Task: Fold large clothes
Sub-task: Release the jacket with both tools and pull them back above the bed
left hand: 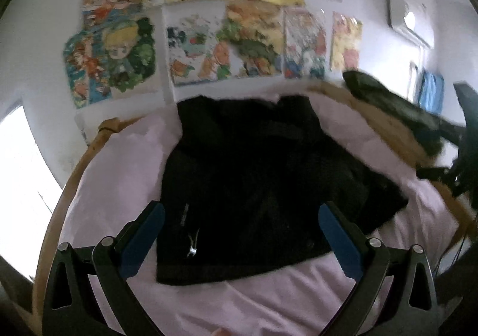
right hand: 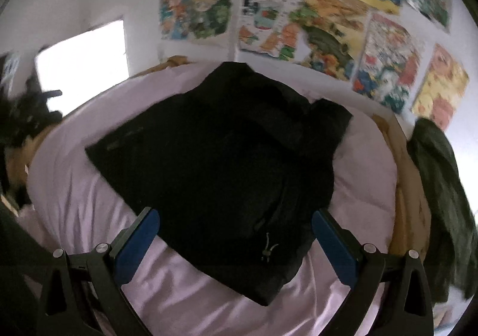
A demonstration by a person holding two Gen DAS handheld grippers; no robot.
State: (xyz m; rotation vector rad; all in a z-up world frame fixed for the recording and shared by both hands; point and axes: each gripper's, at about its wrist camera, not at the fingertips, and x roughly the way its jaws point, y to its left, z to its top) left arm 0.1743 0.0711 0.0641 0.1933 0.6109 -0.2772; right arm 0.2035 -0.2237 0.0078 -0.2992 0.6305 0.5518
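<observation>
A black jacket lies folded into a rough block on the pale pink bedding; a drawstring toggle shows near its front hem. My left gripper hangs above the jacket's near edge, open wide, nothing between its blue pads. In the right wrist view the same jacket lies on the bedding with its toggle toward me. My right gripper is also open wide over the near hem, pads clear of the cloth.
A dark green garment lies heaped at the bed's right side over tan fabric; it also appears in the right wrist view. Colourful posters cover the wall behind the bed. A bright window is at the left.
</observation>
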